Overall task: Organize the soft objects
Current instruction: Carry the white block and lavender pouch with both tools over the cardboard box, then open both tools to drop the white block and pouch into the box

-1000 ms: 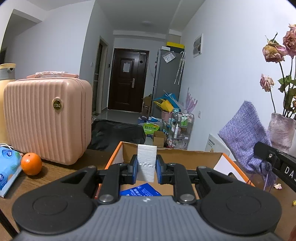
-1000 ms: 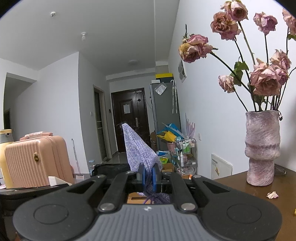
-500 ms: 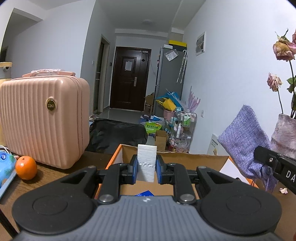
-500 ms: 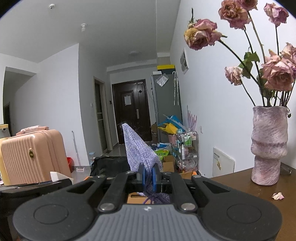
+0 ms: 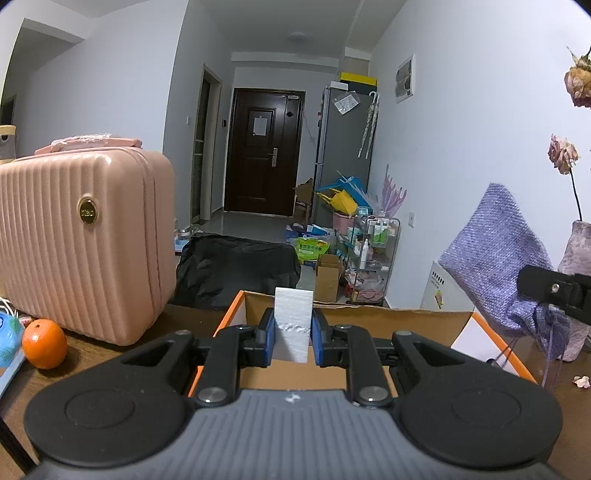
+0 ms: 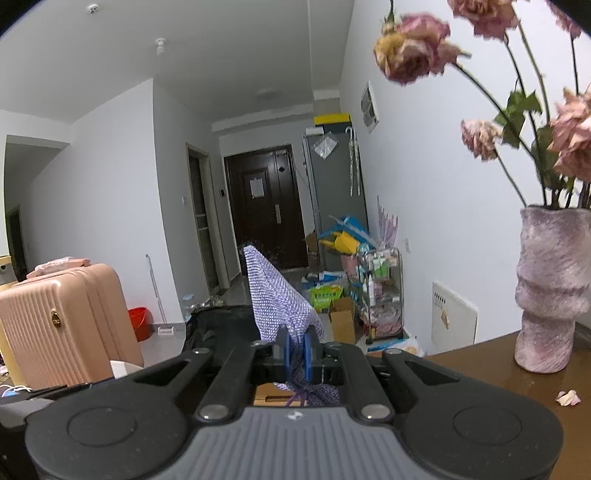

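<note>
Left hand-held gripper [image 5: 293,328] clamping foam block [image 5: 293,317], over box [image 5: 406,321]

We see both views in cool, even indoor light with a bluish cast; the ceiling light [image 5: 298,36] at twelve o'clock in the left wrist view looks dull, so we cannot place the source. Shadows are soft and faint. The walls read pale and slightly grainy. Fisheye bending curves the wall edges outward, and dark vignette cuts the corners at one and eleven o'clock. In the right wrist view the dried roses [image 6: 413,51] at one o'clock are smeared and soft, while the dark door [image 6: 264,218] stays reasonably sharp.
</note>
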Action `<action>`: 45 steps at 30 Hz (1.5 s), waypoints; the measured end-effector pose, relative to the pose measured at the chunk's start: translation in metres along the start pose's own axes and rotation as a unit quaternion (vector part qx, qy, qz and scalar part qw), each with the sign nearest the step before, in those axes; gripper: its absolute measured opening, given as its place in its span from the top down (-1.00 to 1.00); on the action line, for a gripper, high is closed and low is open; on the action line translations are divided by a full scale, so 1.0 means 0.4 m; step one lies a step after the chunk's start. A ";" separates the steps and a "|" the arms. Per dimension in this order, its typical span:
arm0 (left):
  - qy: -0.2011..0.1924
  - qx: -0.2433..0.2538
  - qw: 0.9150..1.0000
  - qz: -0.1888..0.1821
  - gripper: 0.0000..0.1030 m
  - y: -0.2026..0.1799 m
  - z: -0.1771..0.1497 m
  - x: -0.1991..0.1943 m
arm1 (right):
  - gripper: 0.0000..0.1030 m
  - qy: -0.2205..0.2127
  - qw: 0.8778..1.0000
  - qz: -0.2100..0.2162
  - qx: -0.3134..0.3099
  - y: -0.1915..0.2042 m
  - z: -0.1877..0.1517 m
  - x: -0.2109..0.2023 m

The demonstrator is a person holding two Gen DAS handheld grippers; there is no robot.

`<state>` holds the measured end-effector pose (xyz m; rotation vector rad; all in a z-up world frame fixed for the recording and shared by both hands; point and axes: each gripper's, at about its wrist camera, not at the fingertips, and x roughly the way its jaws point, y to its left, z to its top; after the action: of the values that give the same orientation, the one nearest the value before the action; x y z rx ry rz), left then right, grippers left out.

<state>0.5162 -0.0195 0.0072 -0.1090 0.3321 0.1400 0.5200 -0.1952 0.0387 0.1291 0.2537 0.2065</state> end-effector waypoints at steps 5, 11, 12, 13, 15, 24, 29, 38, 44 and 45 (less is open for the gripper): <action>0.011 -0.005 1.000 0.001 0.61 -0.011 -0.003 0.032 | 0.86 0.034 0.999 -0.001 0.021 -0.031 -0.004 0.061; 0.034 -0.007 0.999 0.007 0.61 -0.016 -0.015 0.091 | 0.86 0.062 0.997 -0.007 0.051 -0.066 -0.041 0.124; 0.034 -0.007 0.999 0.008 0.61 -0.017 -0.017 0.096 | 0.86 0.065 0.997 -0.009 0.050 -0.067 -0.049 0.133; 0.035 -0.007 0.999 0.008 0.61 -0.017 -0.018 0.102 | 0.86 0.069 0.996 -0.009 0.049 -0.067 -0.057 0.141; 0.037 -0.004 0.999 0.011 0.61 -0.020 -0.024 0.113 | 0.86 0.077 0.996 -0.005 0.050 -0.065 -0.071 0.157; 0.052 -0.001 0.998 0.018 0.61 -0.018 -0.046 0.157 | 0.86 0.102 0.994 -0.008 0.048 -0.054 -0.116 0.197; 0.056 -0.002 0.998 0.019 0.61 -0.015 -0.055 0.162 | 0.86 0.109 0.993 -0.016 0.037 -0.040 -0.128 0.210; 0.056 -0.005 0.998 0.035 -0.15 -0.014 -0.053 0.165 | 0.46 0.120 0.991 -0.030 0.044 -0.041 -0.142 0.218; 0.035 -0.013 0.996 0.078 -0.93 -0.009 -0.051 0.152 | -0.54 0.111 0.991 -0.052 0.045 -0.043 -0.143 0.213; 0.031 -0.012 0.996 0.086 -0.98 -0.010 -0.050 0.149 | -0.65 0.107 0.992 -0.052 0.045 -0.049 -0.140 0.207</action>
<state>0.5663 -0.0188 -0.0310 -0.1079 0.4018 0.3125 0.5873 -0.1907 -0.0375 0.1821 0.4830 0.1046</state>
